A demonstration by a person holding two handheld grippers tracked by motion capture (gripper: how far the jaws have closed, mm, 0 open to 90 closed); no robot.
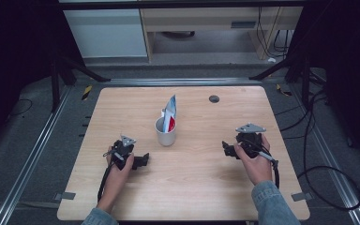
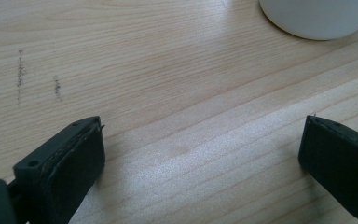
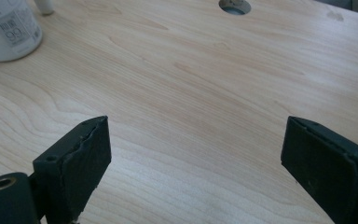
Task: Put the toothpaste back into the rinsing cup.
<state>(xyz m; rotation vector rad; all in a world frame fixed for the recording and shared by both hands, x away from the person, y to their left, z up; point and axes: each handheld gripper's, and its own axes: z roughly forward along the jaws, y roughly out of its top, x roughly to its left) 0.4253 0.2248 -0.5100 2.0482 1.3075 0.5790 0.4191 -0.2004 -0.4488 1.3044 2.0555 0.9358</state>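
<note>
While both hands rest low on the wooden counter [image 1: 201, 192], the left hand-held gripper [image 1: 143, 161] and right hand-held gripper [image 1: 226, 148] point inward, jaws spread wide with nothing between them, apparently poised to approach from either side. Their likely target, a white cup [image 1: 165, 131], stands upright near the counter's middle, between the two and apart from both. A blue, white and red pouch [image 1: 170, 112] leans inside the cup, its top tilted toward the far edge.
</note>
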